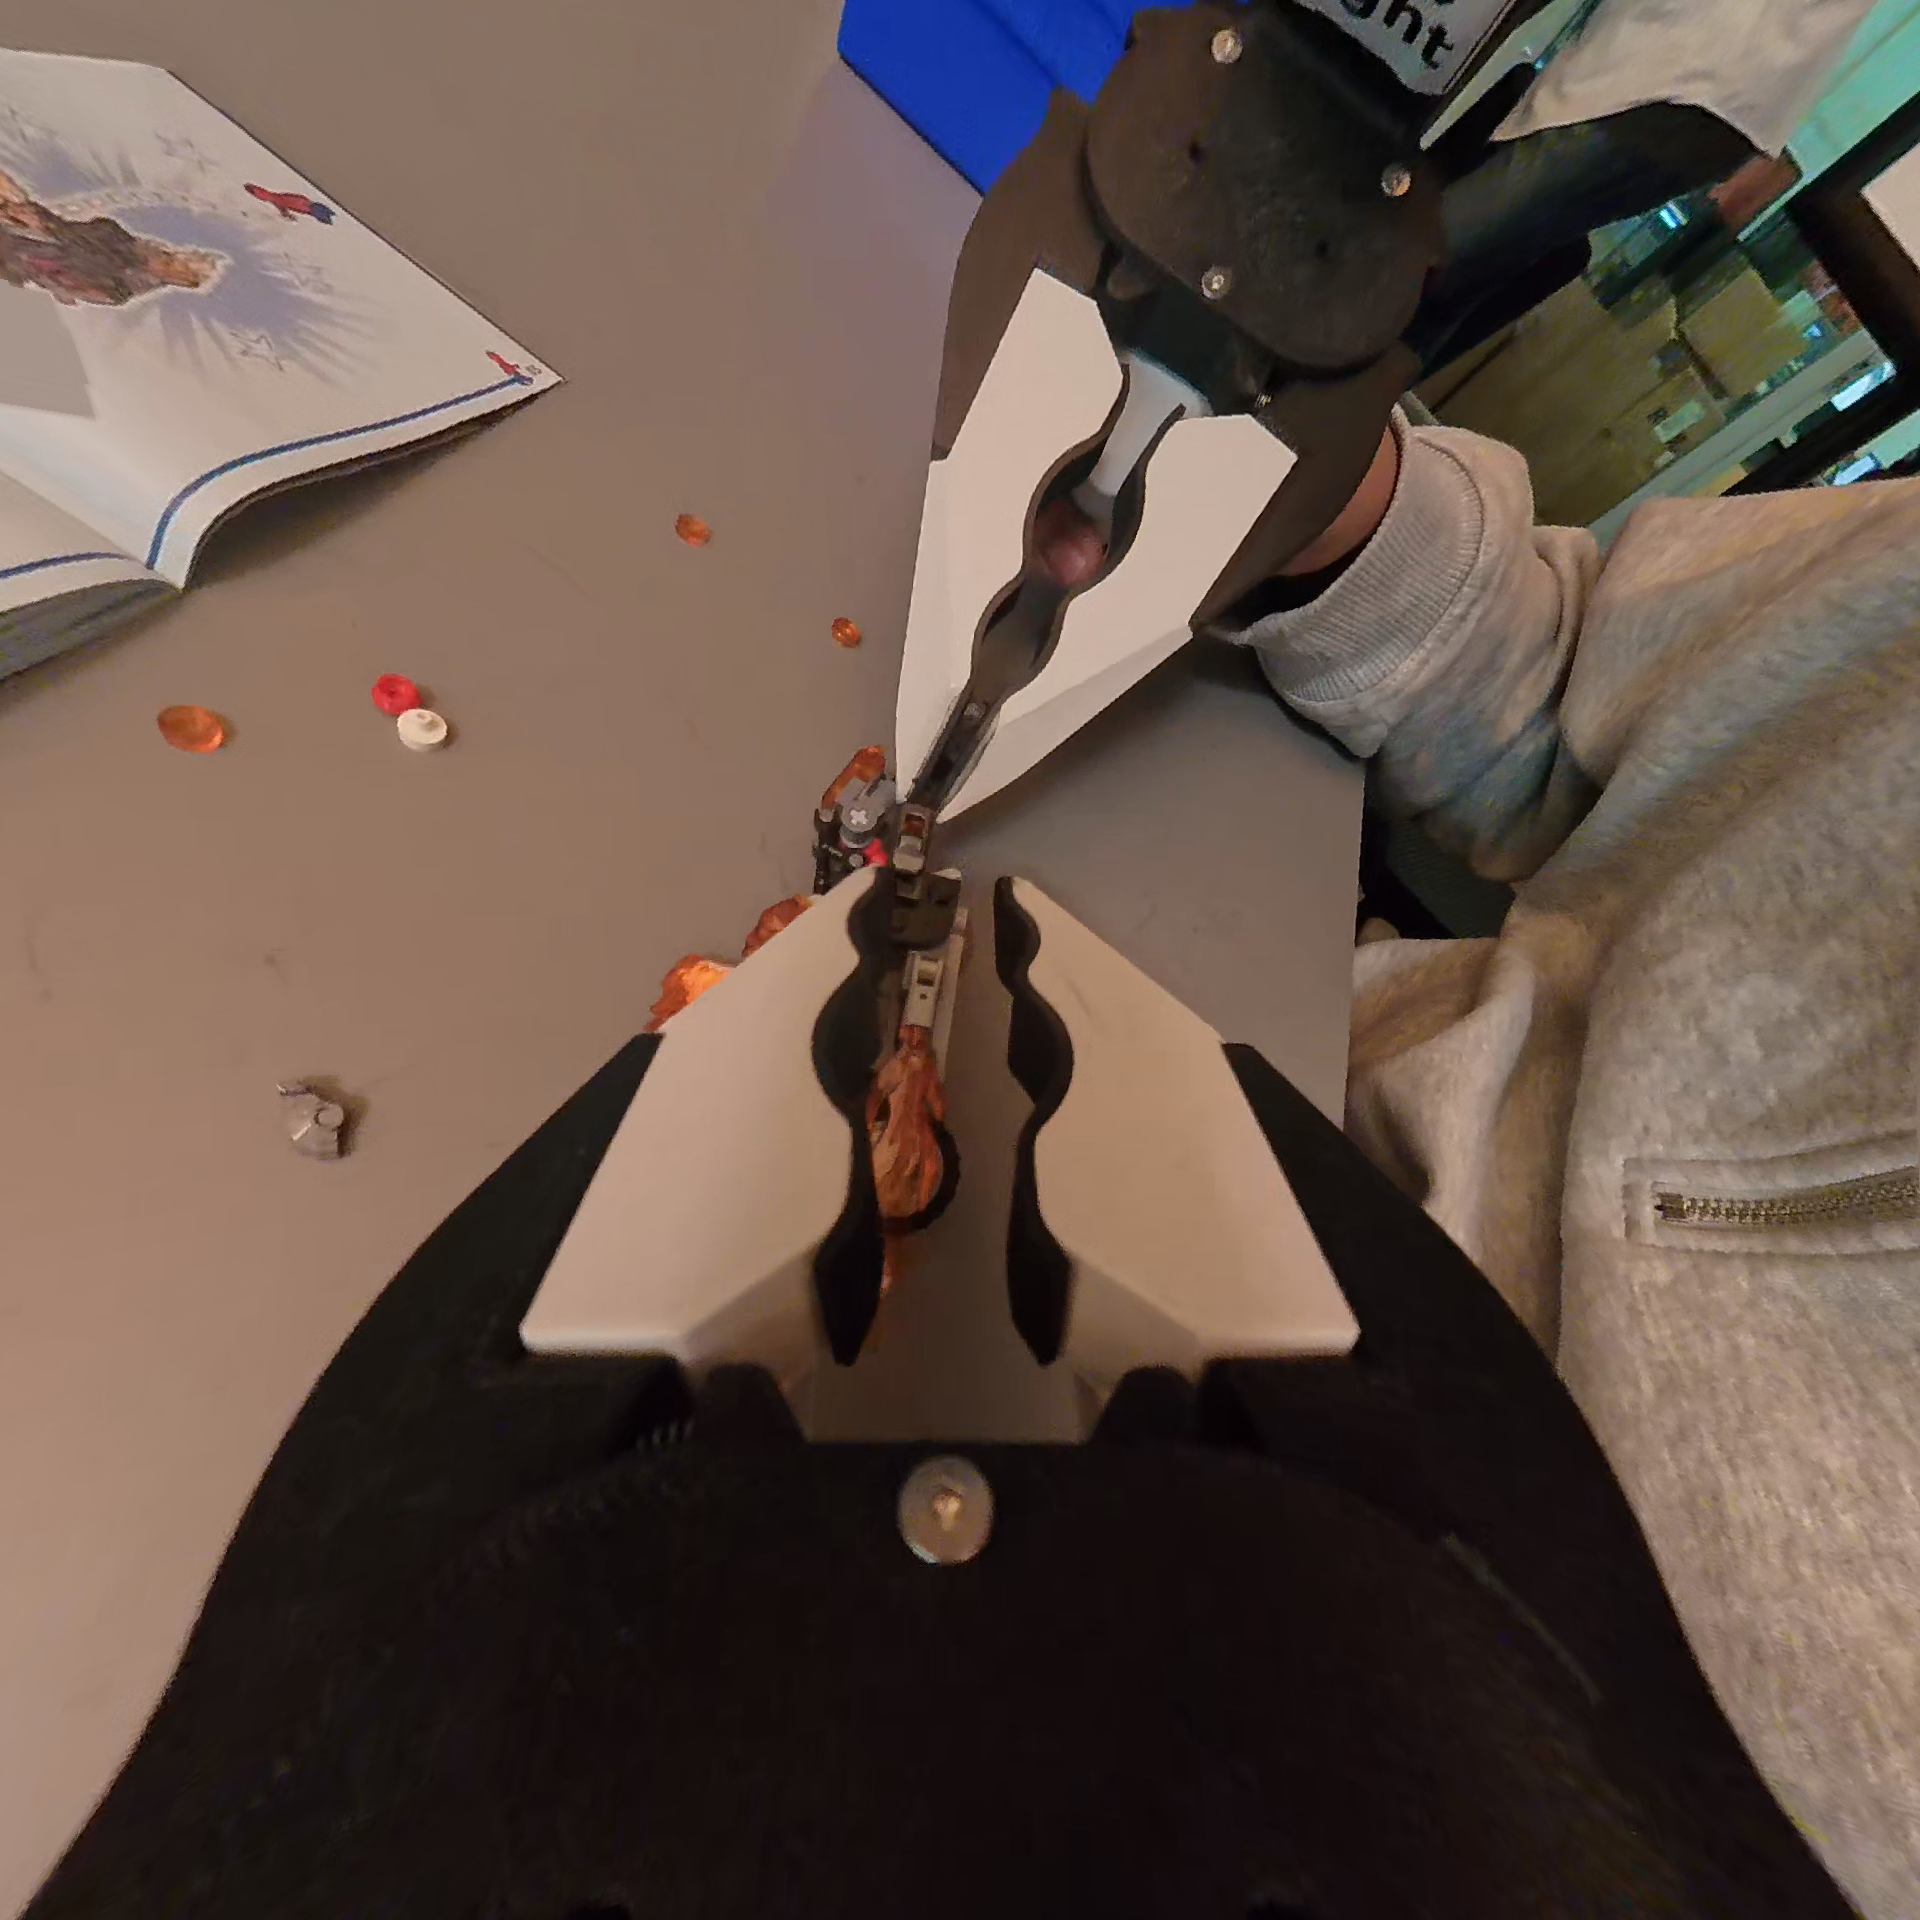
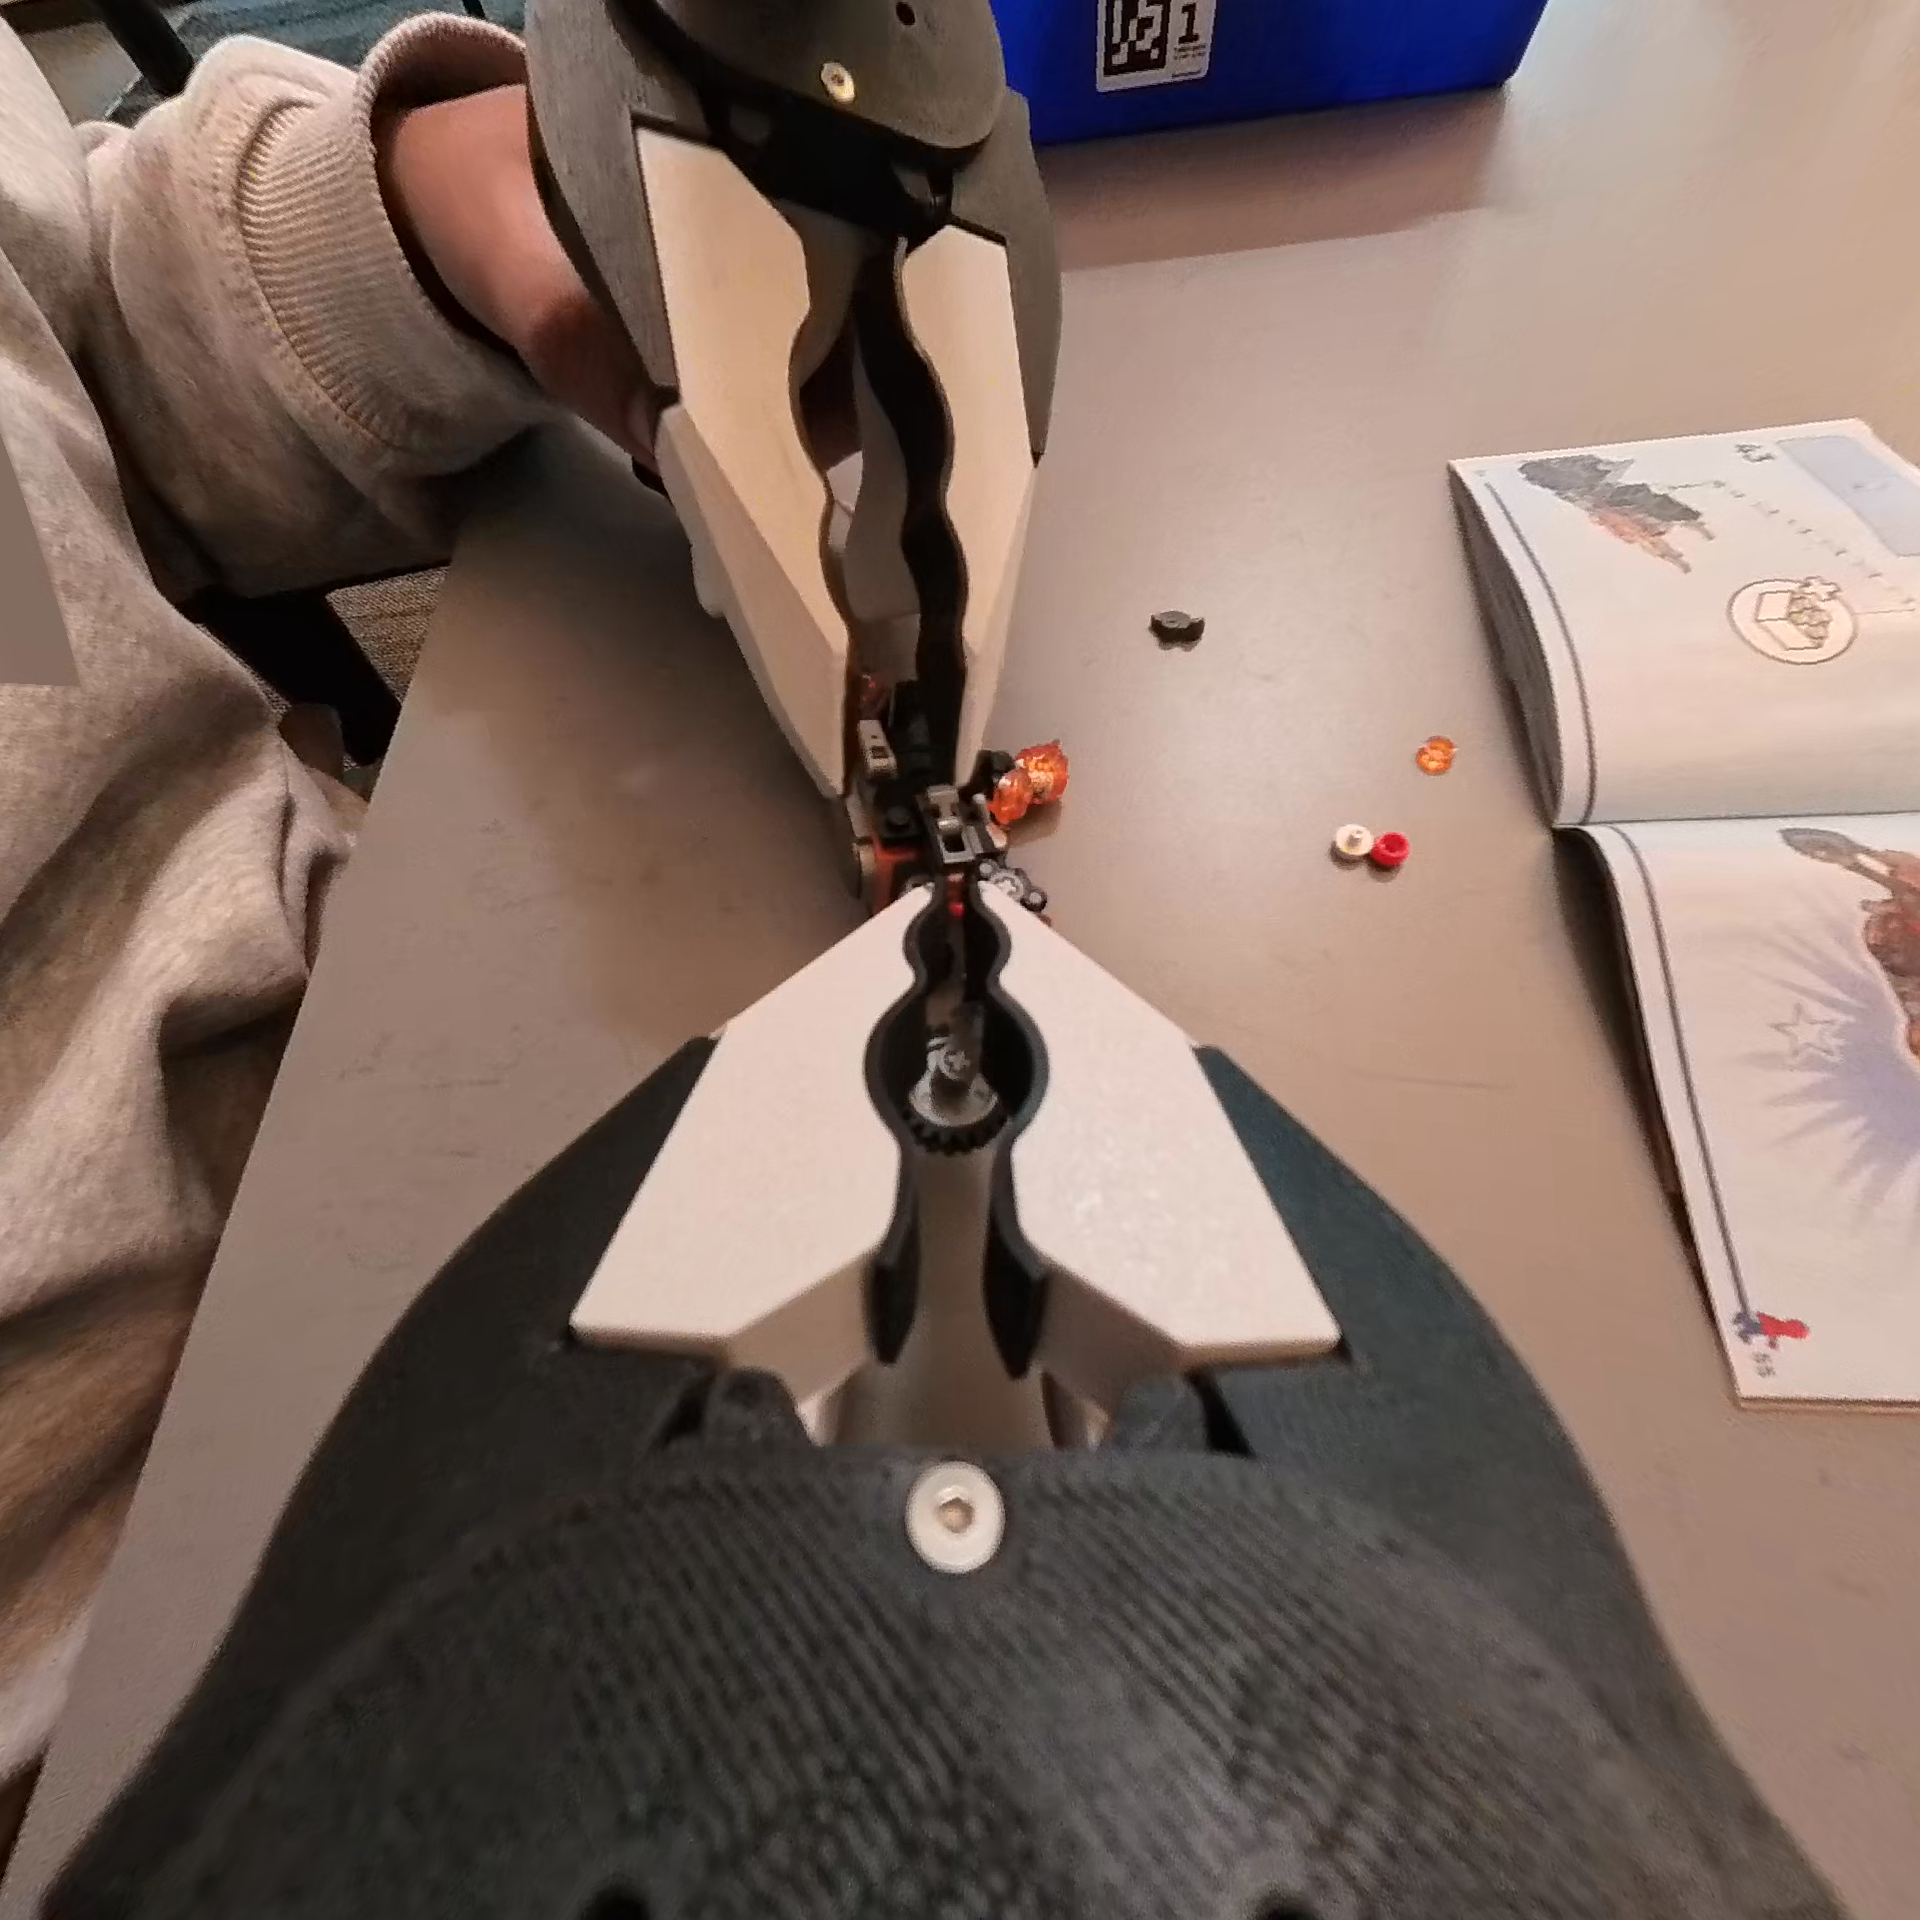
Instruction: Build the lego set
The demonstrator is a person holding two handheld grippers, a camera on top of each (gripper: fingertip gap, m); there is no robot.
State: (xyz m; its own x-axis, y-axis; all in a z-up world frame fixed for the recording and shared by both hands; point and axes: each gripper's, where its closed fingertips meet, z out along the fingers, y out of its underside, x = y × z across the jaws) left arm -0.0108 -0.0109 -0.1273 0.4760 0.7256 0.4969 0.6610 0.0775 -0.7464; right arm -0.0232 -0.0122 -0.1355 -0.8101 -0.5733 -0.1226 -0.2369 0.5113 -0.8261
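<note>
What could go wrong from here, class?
1. The small black-and-grey lego model, pinched between the right gripper and left gripper, may snap apart if squeezed or twisted.
2. It sits near the grey table's edge; dropped pieces may fall off.

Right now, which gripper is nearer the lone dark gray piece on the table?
Left. The dark gray piece lies beside the left gripper's fingers, back from their tips. The right gripper reaches in from the lego model's far side, farther off.
</note>
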